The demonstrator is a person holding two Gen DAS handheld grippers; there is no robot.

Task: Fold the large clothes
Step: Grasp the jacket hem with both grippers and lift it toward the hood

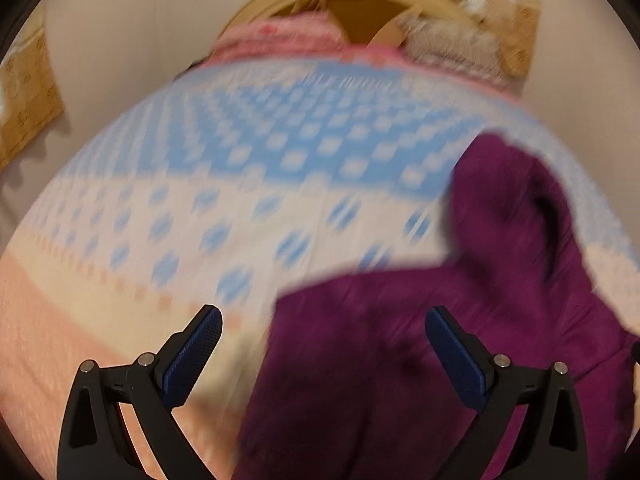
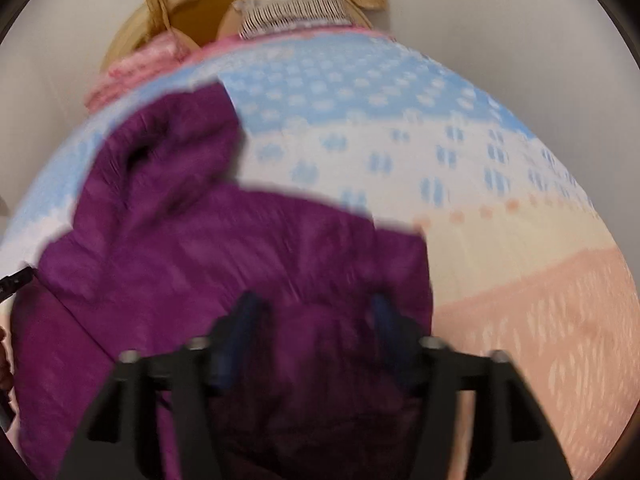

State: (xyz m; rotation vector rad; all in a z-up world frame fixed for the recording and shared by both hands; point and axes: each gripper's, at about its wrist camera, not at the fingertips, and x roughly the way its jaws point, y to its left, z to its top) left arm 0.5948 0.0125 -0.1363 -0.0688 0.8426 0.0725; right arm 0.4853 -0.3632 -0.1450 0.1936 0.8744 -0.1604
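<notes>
We have the purple jacket [image 2: 240, 264] lying on the bed cover [image 2: 400, 128], blue-white-peach pattern, w/ its hood end up at abt 11 o'clock in the right wrist view and the bulk low at 6–7 o'clock. In the left wrist view it sits at 4–5 o'clock.

Left gripper [image 1: 323, 322]: jaws spread wide, nothing between the pads; jacket edge lies under the right-hand finger only. Right gripper [image 2: 314, 312]: jaws apart over the jacket, no cloth pinched as far as the blur lets us tell, so we call it empty.

Step in hand, as we judge it: re-grip for the next fold. To do it well we'd pick two matching corners or the hem edge, one per gripper, pinch a single fold's worth of cloth, lift evenly, then lay it over w/o dragging the cover. Puffy fabric prob. springs back, so press flat after.

Containers: none we can tell. At 12 o'clock a rounded wooden headboard [image 2: 132, 28] w/ a pink cloth [image 2: 132, 68] in front of it; contents n/a.
</notes>
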